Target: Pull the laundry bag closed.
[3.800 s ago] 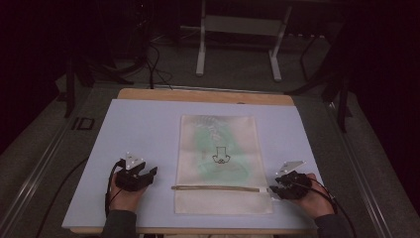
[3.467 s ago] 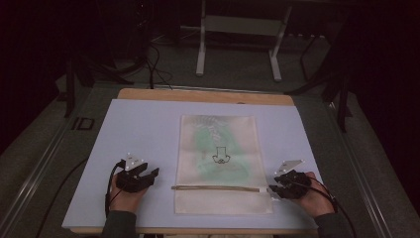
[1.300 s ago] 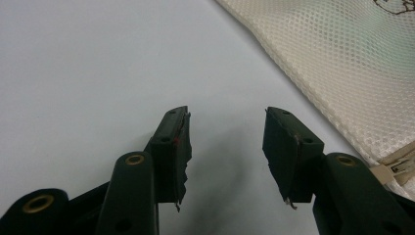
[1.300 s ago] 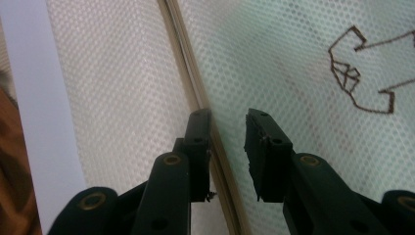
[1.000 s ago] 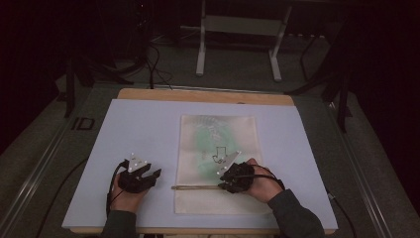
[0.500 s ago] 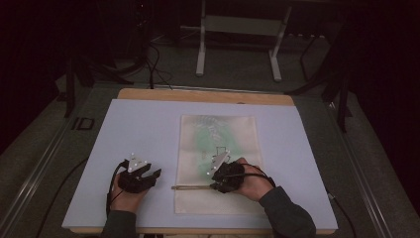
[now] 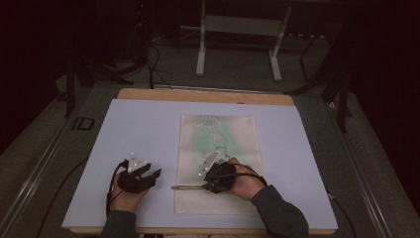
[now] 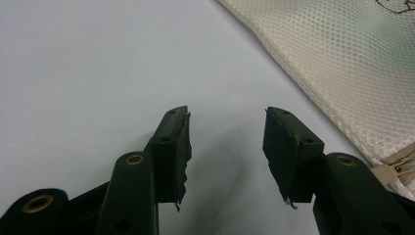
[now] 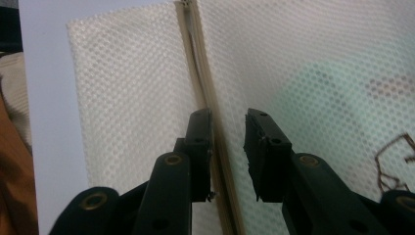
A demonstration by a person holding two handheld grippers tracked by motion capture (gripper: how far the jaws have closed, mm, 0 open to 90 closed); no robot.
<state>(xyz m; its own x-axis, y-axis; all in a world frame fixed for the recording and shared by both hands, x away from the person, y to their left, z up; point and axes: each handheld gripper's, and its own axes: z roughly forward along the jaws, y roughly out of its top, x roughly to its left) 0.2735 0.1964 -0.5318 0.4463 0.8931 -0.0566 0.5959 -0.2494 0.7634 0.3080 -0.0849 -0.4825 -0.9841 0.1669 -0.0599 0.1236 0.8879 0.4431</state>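
A white mesh zip bag (image 7: 218, 134) with green contents lies flat on the white board (image 7: 138, 129). Its zipper (image 7: 187, 187) runs across the near end. My right gripper (image 7: 205, 186) rests on the bag at the zipper, pointing left. In the right gripper view the jaws of the right gripper (image 9: 229, 117) stand narrowly apart over the mesh (image 9: 122, 73), with the zipper (image 9: 195, 58) running along the left jaw and nothing held. My left gripper (image 7: 154, 174) lies open on the bare board left of the bag. In its own view the left gripper (image 8: 226, 117) is empty, with a beige zipper tab (image 8: 394, 170) at the bag's corner (image 8: 352, 63).
The board sits on a wooden table (image 7: 208, 95) with dark floor around it. A white metal stand (image 7: 237, 25) and cables (image 7: 153, 64) are on the floor beyond the far edge. Bare board stretches left and right of the bag.
My right gripper has travelled left along the zipper, from the bag's right edge to about its middle. The left gripper has stayed in place.
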